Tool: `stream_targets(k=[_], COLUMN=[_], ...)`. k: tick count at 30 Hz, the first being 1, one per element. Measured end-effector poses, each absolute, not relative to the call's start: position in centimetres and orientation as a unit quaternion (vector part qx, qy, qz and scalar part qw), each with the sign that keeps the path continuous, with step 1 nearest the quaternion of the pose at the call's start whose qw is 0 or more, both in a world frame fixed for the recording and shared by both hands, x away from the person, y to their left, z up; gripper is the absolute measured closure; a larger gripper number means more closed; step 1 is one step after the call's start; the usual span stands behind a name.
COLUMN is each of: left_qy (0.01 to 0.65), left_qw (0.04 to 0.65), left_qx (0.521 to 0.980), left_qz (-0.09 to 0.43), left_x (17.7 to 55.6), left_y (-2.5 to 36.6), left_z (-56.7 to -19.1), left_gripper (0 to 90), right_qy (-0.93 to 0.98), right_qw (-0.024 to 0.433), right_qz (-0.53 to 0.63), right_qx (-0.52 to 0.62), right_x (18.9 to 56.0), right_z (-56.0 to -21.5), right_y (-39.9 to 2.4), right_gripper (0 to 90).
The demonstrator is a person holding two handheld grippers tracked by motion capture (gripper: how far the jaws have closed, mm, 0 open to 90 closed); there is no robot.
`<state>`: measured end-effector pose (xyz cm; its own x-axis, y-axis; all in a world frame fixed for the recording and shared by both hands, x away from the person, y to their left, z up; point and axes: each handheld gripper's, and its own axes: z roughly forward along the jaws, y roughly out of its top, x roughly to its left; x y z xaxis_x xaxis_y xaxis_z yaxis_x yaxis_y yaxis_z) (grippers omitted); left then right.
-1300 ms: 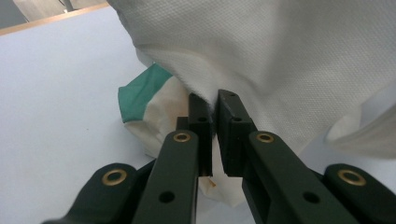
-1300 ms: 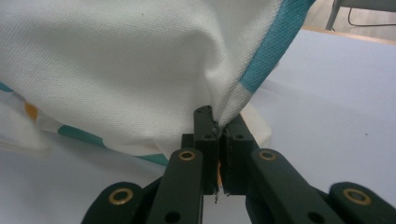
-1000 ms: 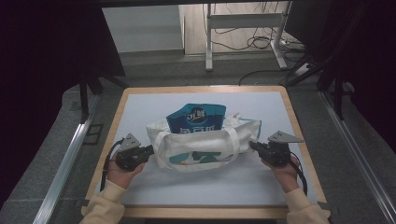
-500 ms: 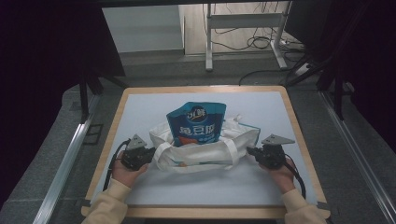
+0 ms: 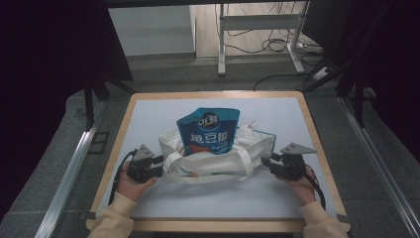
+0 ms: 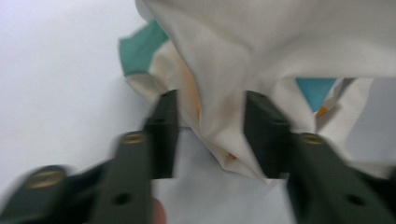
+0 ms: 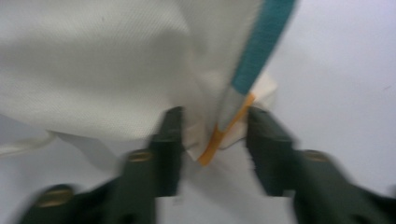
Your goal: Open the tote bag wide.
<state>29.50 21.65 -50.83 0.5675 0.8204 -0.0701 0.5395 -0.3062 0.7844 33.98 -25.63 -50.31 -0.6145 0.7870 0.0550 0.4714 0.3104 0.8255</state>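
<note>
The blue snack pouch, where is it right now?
In the high view, the blue snack pouch stands in the white tote bag at the table's middle, between the left gripper and right gripper.

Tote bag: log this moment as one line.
tote bag on table | blue pouch upright inside | left gripper jaws just opened, cloth between | right gripper likewise

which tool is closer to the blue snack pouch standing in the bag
Left, narrowly, as far as the high view tells. The left tool sits at the cloth bag's left end, below-left of the blue snack pouch; the right tool sits at the bag's right end, slightly farther.
</note>
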Motion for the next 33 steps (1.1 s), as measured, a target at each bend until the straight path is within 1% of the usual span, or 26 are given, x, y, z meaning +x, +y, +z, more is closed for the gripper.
stream_targets(k=[1, 2, 3, 4, 6, 7, 8, 9, 10, 11, 12, 13, 14, 15, 16, 17, 18, 19, 20, 21, 22, 23, 24, 26, 33], left_qy=[0.429, 0.429, 0.430, 0.430, 0.431, 0.432, 0.434, 0.445, 0.445, 0.445, 0.445, 0.443, 0.438, 0.438, 0.431, 0.427, 0.427, 0.421, 0.406, 0.406, 0.405, 0.405, 0.404, 0.405, 0.418], left_qw=[0.407, 0.417, 0.428, 0.440, 0.448, 0.452, 0.454, 0.459, 0.459, 0.476, 0.476, 0.484, 0.495, 0.495, 0.497, 0.498, 0.498, 0.499, 0.502, 0.502, 0.498, 0.498, 0.496, 0.486, 0.475], left_qx=[0.787, 0.780, 0.772, 0.765, 0.759, 0.756, 0.753, 0.743, 0.743, 0.732, 0.732, 0.728, 0.723, 0.723, 0.723, 0.726, 0.726, 0.730, 0.739, 0.739, 0.745, 0.745, 0.748, 0.758, 0.762], left_qz=[0.178, 0.183, 0.188, 0.190, 0.191, 0.194, 0.195, 0.197, 0.197, 0.199, 0.199, 0.198, 0.202, 0.202, 0.208, 0.207, 0.207, 0.203, 0.191, 0.191, 0.181, 0.181, 0.175, 0.160, 0.139], left_x=[29.2, 28.9, 28.6, 28.1, 27.8, 27.6, 27.4, 27.1, 27.1, 26.9, 26.9, 26.8, 26.9, 26.9, 27.2, 27.6, 27.6, 27.9, 28.8, 28.8, 29.8, 29.8, 30.3, 31.3, 31.6], left_y=[21.8, 22.1, 22.3, 22.7, 22.9, 23.1, 23.3, 23.5, 23.5, 23.8, 23.8, 23.8, 23.7, 23.7, 23.4, 23.1, 23.1, 22.8, 22.1, 22.1, 21.4, 21.4, 21.1, 20.4, 20.5], left_z=[-50.3, -49.8, -49.3, -48.5, -48.0, -47.6, -47.1, -46.0, -46.0, -44.7, -44.7, -44.1, -42.9, -42.9, -41.7, -41.2, -41.2, -40.8, -40.1, -40.1, -39.9, -39.9, -40.0, -40.6, -42.6], left_gripper=[52.1, 43.3, 43.3, 37.7, 36.0, 34.6, 34.6, 34.4, 33.8, 33.2, 33.2, 33.2, 33.6, 34.8, 37.1, 41.6, 48.9, 48.9, 65.6, 71.5, 76.8, 81.2, 81.2, 87.8, 89.4], right_qy=[0.788, 0.778, 0.778, 0.770, 0.766, 0.757, 0.757, 0.750, 0.750, 0.742, 0.742, 0.738, 0.733, 0.733, 0.737, 0.739, 0.744, 0.744, 0.753, 0.753, 0.764, 0.764, 0.770, 0.784, 0.801], right_qw=[0.183, 0.192, 0.192, 0.197, 0.199, 0.204, 0.204, 0.210, 0.210, 0.216, 0.216, 0.219, 0.221, 0.221, 0.223, 0.223, 0.223, 0.223, 0.224, 0.224, 0.219, 0.219, 0.215, 0.206, 0.194], right_qz=[0.431, 0.441, 0.441, 0.451, 0.454, 0.466, 0.466, 0.478, 0.478, 0.491, 0.491, 0.496, 0.508, 0.508, 0.508, 0.507, 0.505, 0.505, 0.496, 0.496, 0.487, 0.487, 0.484, 0.470, 0.446], right_qx=[0.399, 0.403, 0.403, 0.406, 0.408, 0.410, 0.410, 0.406, 0.406, 0.403, 0.403, 0.401, 0.394, 0.394, 0.386, 0.382, 0.376, 0.376, 0.369, 0.369, 0.361, 0.361, 0.356, 0.349, 0.349], right_x=[34.0, 33.6, 33.6, 33.3, 33.1, 32.8, 32.8, 32.5, 32.5, 32.4, 32.4, 32.4, 32.6, 32.6, 33.0, 33.2, 33.5, 33.5, 34.1, 34.1, 34.8, 34.8, 35.2, 36.0, 36.6], right_z=[-50.3, -49.6, -49.6, -48.9, -48.5, -47.5, -47.5, -46.3, -46.3, -45.0, -45.0, -44.2, -42.9, -42.9, -41.6, -41.1, -40.7, -40.7, -40.0, -40.0, -39.7, -39.7, -39.6, -39.9, -41.4], right_y=[-25.6, -26.1, -26.1, -26.4, -26.6, -26.9, -26.9, -27.2, -27.2, -27.4, -27.4, -27.5, -27.4, -27.4, -27.0, -26.6, -26.3, -26.3, -25.3, -25.3, -24.3, -24.3, -23.8, -22.5, -21.6], right_gripper=[48.6, 42.4, 42.4, 37.8, 36.1, 34.5, 34.5, 35.0, 35.0, 36.7, 36.7, 38.7, 43.6, 43.6, 50.8, 56.0, 61.0, 61.0, 71.8, 71.8, 79.4, 79.4, 82.4, 86.8, 88.2])
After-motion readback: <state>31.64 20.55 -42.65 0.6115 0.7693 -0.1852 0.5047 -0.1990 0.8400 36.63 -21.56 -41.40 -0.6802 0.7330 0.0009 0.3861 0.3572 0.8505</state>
